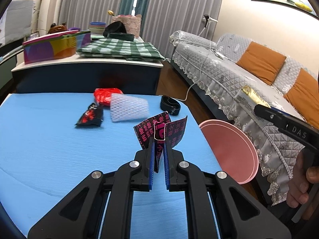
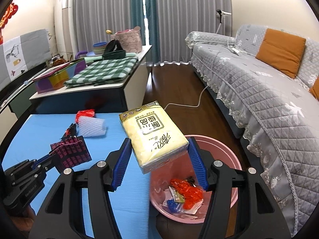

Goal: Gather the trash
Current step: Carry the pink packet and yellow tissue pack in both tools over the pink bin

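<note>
My left gripper (image 1: 159, 149) is shut on a dark wrapper with pink print (image 1: 160, 132), held just above the blue table (image 1: 49, 159). From the right wrist view the same wrapper (image 2: 69, 152) sticks out of the left gripper (image 2: 50, 159). My right gripper (image 2: 158, 149) is shut on a yellow tissue pack (image 2: 153, 135), which hangs over the table's right edge and the rim of the pink bin (image 2: 229, 155). The bin (image 1: 229, 149) holds red, blue and white scraps. A white foam net (image 1: 129, 107), a red wrapper (image 1: 104, 96) and a black-red wrapper (image 1: 90, 117) lie farther back on the table.
A black strap loop (image 1: 170, 104) lies at the table's far right corner. Behind stands a sideboard (image 1: 87, 67) with a green checked cloth and a colourful box. A grey quilted sofa (image 2: 259, 91) with orange cushions runs along the right. A white cable (image 2: 187, 104) crosses the wooden floor.
</note>
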A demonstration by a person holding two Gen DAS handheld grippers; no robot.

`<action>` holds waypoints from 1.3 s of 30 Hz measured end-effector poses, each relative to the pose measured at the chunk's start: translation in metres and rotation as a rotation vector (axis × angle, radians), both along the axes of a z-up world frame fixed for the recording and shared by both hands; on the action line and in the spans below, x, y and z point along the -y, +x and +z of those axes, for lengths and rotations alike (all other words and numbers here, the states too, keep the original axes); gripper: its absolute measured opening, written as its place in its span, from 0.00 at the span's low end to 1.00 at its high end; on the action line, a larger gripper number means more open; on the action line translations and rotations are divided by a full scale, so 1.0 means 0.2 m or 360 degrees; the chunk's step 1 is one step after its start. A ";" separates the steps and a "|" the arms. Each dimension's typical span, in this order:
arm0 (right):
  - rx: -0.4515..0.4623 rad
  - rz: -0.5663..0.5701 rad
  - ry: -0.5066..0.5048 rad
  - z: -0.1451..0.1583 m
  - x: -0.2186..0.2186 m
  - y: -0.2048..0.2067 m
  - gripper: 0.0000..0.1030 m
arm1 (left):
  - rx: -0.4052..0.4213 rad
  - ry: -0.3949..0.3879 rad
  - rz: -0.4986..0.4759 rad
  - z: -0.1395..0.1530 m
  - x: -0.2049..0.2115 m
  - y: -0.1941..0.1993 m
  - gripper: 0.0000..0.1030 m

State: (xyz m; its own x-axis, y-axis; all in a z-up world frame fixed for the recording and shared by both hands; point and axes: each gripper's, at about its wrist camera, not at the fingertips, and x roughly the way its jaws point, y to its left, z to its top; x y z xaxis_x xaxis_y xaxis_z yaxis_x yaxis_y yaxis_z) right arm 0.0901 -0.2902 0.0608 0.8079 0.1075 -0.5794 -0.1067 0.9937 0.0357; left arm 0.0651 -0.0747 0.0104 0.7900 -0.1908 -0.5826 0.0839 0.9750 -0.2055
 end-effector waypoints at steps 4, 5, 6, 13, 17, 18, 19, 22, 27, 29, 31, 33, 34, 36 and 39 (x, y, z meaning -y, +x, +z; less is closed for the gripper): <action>0.0011 -0.0036 -0.0003 0.01 0.06 -0.01 0.56 | -0.0008 0.0003 -0.0025 -0.01 0.06 0.02 0.08; 0.0011 -0.0043 -0.0004 0.01 0.07 -0.01 0.56 | -0.0009 0.0004 -0.0031 -0.01 0.07 0.02 0.08; 0.0011 -0.0050 -0.0004 0.00 0.08 -0.01 0.56 | -0.0010 0.0006 -0.0041 -0.01 0.08 0.02 0.08; 0.0014 -0.0117 0.0016 0.00 0.20 -0.02 0.56 | -0.0011 0.0022 -0.0096 -0.02 0.20 0.03 0.08; 0.0027 -0.0150 0.0004 0.01 0.26 -0.04 0.56 | -0.0012 0.0029 -0.0121 -0.02 0.25 0.04 0.08; 0.0033 -0.0158 -0.0004 0.01 0.26 -0.04 0.56 | -0.0013 0.0030 -0.0128 -0.02 0.26 0.04 0.08; 0.0039 -0.0167 -0.0011 0.02 0.27 -0.04 0.56 | -0.0015 0.0031 -0.0133 -0.02 0.27 0.04 0.08; 0.0045 -0.0194 -0.0013 0.02 0.31 -0.04 0.56 | -0.0023 0.0031 -0.0147 -0.03 0.29 0.05 0.08; 0.0042 -0.0249 0.0016 0.03 0.39 -0.04 0.56 | -0.0042 0.0036 -0.0168 -0.04 0.34 0.06 0.08; 0.0050 -0.0269 0.0026 0.05 0.42 -0.04 0.56 | -0.0055 0.0031 -0.0174 -0.04 0.36 0.07 0.08; 0.0065 -0.0288 0.0025 0.06 0.44 -0.03 0.56 | -0.0061 0.0043 -0.0188 -0.04 0.39 0.08 0.08; 0.0076 -0.0302 0.0024 0.07 0.46 -0.03 0.56 | -0.0060 0.0050 -0.0204 -0.03 0.42 0.09 0.08; 0.0079 -0.0310 0.0025 0.07 0.46 -0.02 0.56 | -0.0060 0.0051 -0.0209 -0.03 0.43 0.09 0.08; 0.0083 -0.0320 0.0032 0.08 0.47 -0.01 0.56 | -0.0064 0.0046 -0.0223 -0.02 0.46 0.11 0.08; 0.0085 -0.0337 0.0034 0.08 0.49 0.01 0.56 | -0.0064 0.0050 -0.0235 -0.02 0.51 0.14 0.08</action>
